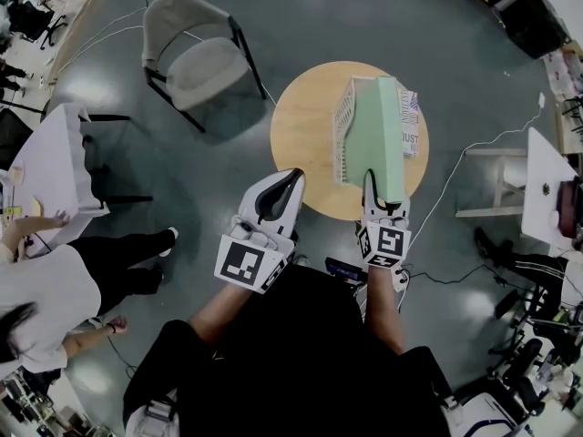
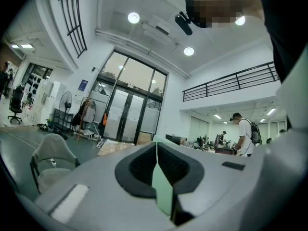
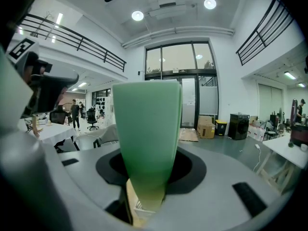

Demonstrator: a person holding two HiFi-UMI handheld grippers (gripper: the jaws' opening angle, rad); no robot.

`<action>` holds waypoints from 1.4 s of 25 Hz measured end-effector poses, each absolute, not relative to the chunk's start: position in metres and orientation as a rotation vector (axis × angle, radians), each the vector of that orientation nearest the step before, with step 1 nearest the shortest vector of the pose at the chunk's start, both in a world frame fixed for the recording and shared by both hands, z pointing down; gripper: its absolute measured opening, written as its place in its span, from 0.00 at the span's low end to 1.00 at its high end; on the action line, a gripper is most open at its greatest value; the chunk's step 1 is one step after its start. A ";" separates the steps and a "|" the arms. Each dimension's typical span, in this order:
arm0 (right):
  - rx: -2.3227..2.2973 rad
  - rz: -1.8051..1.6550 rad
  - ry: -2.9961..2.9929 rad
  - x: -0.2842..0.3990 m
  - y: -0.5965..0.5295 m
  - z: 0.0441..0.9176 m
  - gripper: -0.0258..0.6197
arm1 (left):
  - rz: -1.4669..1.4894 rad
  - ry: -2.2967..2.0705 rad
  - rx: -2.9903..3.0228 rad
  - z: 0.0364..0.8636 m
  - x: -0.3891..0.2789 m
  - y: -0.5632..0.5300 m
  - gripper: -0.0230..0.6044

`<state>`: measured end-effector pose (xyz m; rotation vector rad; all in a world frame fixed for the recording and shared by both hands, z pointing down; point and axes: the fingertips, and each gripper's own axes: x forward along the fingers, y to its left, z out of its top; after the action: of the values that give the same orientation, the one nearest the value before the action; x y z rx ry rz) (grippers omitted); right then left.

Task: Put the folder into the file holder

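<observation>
A pale green folder (image 1: 379, 135) stands over the round wooden table (image 1: 301, 126). It leans along the right side of the white lattice file holder (image 1: 343, 121); whether it sits in a slot I cannot tell. My right gripper (image 1: 381, 200) is shut on the folder's near edge. In the right gripper view the folder (image 3: 147, 129) rises upright between the jaws, with a bit of the holder (image 3: 138, 209) below. My left gripper (image 1: 293, 178) hovers at the table's near left edge and holds nothing. Its jaws (image 2: 156, 150) meet, with a thin green sliver showing in the slit.
A printed booklet (image 1: 411, 127) lies on the table right of the folder. A grey chair (image 1: 196, 62) stands at the back left. A person sits at a white table (image 1: 55, 153) on the left. Another white table (image 1: 545, 189) and floor cables (image 1: 455, 180) are on the right.
</observation>
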<state>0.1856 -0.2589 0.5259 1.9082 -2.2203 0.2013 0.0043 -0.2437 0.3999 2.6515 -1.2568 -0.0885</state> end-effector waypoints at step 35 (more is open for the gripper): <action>1.852 0.300 -2.169 0.187 -0.280 0.571 0.28 | -0.062 -1.248 2.626 0.412 0.007 -0.272 0.05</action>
<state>0.1866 -0.2804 0.5706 1.8518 -2.1688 0.2998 0.0070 -0.2715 0.4119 2.6263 -1.2480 -0.0619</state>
